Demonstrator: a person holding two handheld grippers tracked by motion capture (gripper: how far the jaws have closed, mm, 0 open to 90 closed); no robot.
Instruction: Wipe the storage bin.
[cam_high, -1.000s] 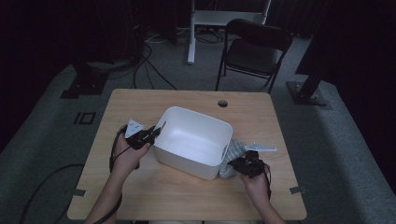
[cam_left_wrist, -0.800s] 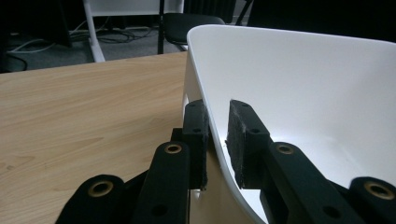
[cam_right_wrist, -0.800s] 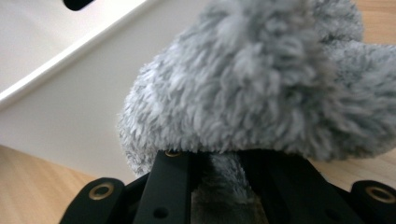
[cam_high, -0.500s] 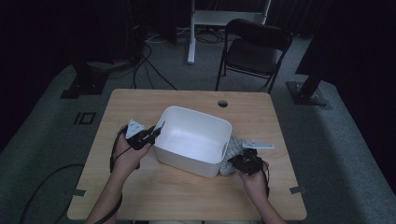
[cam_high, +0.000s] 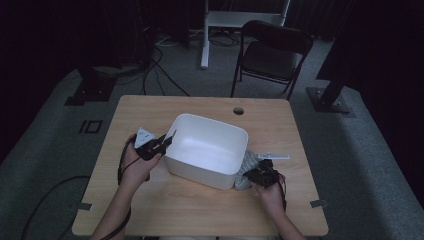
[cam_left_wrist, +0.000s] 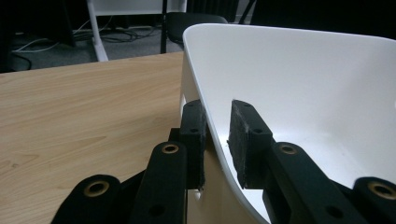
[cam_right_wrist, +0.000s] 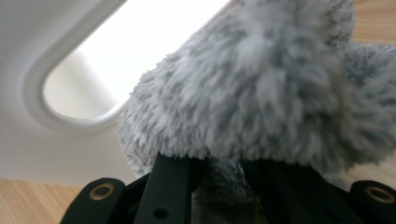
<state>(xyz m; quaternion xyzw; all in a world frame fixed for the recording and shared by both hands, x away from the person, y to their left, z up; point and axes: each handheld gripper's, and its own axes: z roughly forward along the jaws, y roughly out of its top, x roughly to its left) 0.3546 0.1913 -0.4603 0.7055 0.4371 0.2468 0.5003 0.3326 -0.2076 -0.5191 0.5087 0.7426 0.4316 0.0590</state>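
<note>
The white tub (cam_high: 207, 150) sits near the middle of the wooden table (cam_high: 165, 210), a smooth, glossy plastic bin with rounded corners, a thin rolled rim and a bare pale inside; a handle cutout (cam_right_wrist: 79, 79) shows in its near wall. Pressed against its right side lies a fluffy grey cloth (cam_right_wrist: 261, 88), shaggy and mottled light and dark. The left gripper (cam_left_wrist: 217, 135) straddles the tub's left rim, one pad outside and one inside, pinching the thin wall between them. The right gripper (cam_high: 256, 175) sits just beside the tub's near right corner, its jaws drawn in on a fold of the grey cloth. Beyond the table stands a dark folding chair (cam_high: 272, 55) on grey carpet.
</note>
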